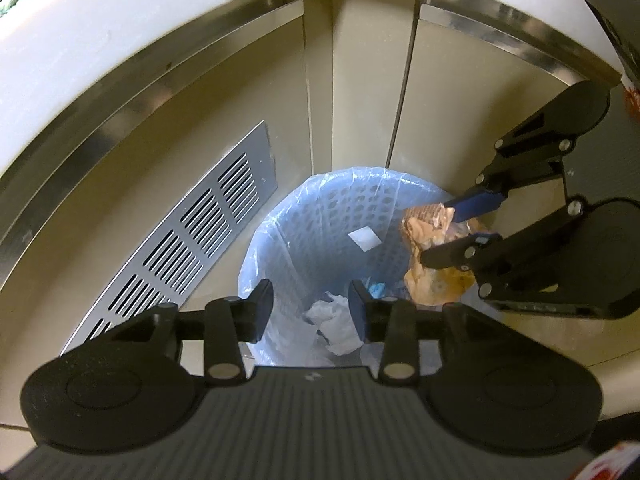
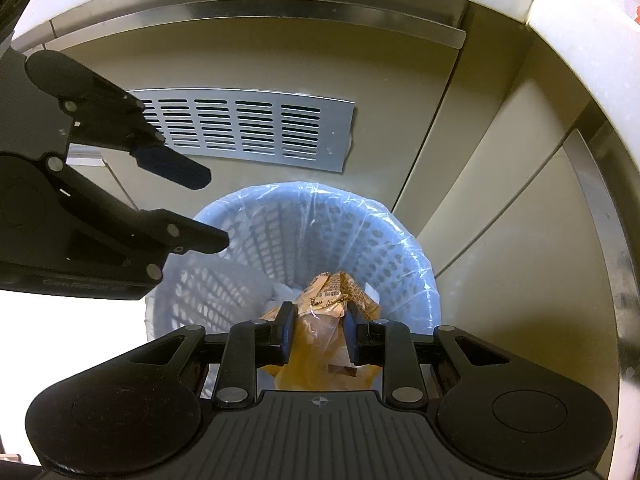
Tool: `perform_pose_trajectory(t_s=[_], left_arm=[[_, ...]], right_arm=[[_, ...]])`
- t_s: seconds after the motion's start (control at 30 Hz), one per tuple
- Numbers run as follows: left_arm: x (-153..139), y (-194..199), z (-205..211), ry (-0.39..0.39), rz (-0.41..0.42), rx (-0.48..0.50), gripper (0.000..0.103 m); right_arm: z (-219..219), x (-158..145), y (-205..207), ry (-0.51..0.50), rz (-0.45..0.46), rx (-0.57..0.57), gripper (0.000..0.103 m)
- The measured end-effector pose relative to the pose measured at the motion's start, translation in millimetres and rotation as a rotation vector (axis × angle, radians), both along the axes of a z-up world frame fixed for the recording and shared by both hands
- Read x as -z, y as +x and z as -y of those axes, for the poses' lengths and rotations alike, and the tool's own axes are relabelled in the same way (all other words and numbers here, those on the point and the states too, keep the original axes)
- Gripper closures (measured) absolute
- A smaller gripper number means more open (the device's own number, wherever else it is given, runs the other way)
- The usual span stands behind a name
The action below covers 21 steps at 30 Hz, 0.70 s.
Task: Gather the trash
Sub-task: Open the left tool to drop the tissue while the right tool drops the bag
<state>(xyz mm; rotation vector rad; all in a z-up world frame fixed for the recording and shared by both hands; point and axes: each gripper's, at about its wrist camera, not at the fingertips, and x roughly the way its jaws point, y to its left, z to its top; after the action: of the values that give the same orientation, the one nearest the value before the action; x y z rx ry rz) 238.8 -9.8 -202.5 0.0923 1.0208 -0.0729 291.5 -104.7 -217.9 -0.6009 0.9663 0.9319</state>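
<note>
A pale blue perforated bin [image 1: 280, 216] [image 2: 400, 240] lined with a clear plastic bag stands on the floor in a cabinet corner. My left gripper [image 1: 310, 312] [image 2: 210, 210] hangs open over the bin's mouth, nothing between its fingers. Below it, crumpled white trash [image 1: 336, 328] lies at the bottom of the bin. My right gripper [image 2: 319, 328] [image 1: 436, 232] is shut on a crumpled orange-brown wrapper [image 2: 332, 292] [image 1: 428, 280], held over the right side of the bin's rim. A small white scrap [image 1: 364, 238] clings to the liner's inner wall.
A slotted metal vent grille [image 1: 180, 240] [image 2: 248, 128] is set into the beige cabinet door left of the bin. Beige cabinet panels [image 1: 460, 128] close in behind and to the right. A white countertop edge [image 1: 100, 40] with steel trim overhangs above.
</note>
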Motion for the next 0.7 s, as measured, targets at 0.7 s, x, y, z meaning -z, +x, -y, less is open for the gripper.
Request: perform_pose_trajectory(t_s=[0.7], left_arm=[[-3.6,-4.6,-1.7,-0.002,0.011,-0.036,0.066]], right_arm=[[-0.1,-3.5,0.6,0.020,0.000,0.010,0.044]])
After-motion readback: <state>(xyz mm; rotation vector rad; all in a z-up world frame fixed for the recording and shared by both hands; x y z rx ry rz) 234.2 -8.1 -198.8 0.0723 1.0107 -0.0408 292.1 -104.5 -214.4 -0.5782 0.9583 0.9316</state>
